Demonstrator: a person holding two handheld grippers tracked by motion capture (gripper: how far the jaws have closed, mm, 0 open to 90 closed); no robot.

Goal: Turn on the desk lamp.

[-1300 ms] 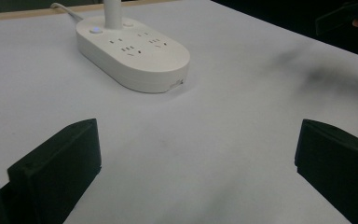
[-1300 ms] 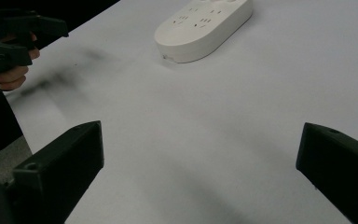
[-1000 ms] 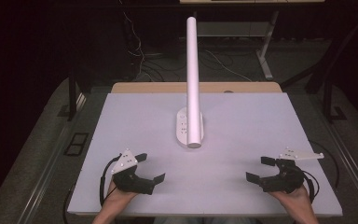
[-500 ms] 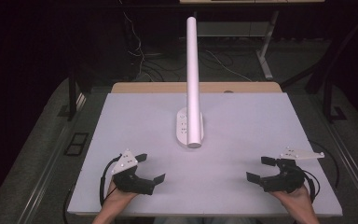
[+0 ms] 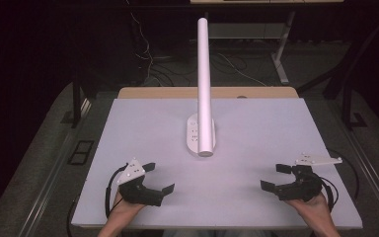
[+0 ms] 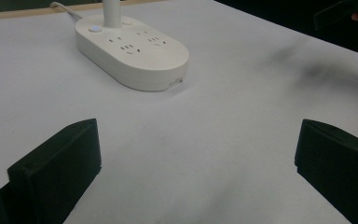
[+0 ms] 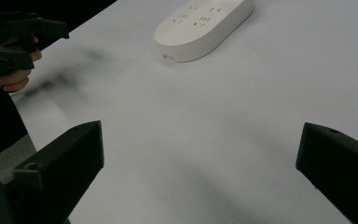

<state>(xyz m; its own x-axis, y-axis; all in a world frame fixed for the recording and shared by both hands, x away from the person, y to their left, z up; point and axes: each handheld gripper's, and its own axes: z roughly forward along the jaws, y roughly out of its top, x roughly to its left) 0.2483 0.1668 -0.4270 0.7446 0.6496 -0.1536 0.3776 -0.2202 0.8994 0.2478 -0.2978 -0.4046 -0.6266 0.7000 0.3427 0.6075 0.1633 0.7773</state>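
On the white table (image 5: 256, 148), pretty much dead centre, sat a white oval power strip (image 5: 195, 136) with a tall white pole (image 5: 205, 84) coming up off it. Both grippers were parked near the front edge, well apart from the strip and from each other. The left gripper (image 5: 159, 178) had its jaws spread wide with nothing between them, and the right gripper (image 5: 275, 177) was the same, jaws wide and empty.

From the high view the pole leaned toward the camera and covered a good part of the strip, so you couldn't make out much of its top. The left gripper view was way better for that: the power strip (image 6: 133, 51) showed its sockets and a little round button, plus the foot of the pole and a cable running off toward the far wooden edge. The right gripper view caught the strip (image 7: 203, 27) from its other side, and off at the table edge, the person's other hand (image 7: 14, 70) wrapped around its black gripper.
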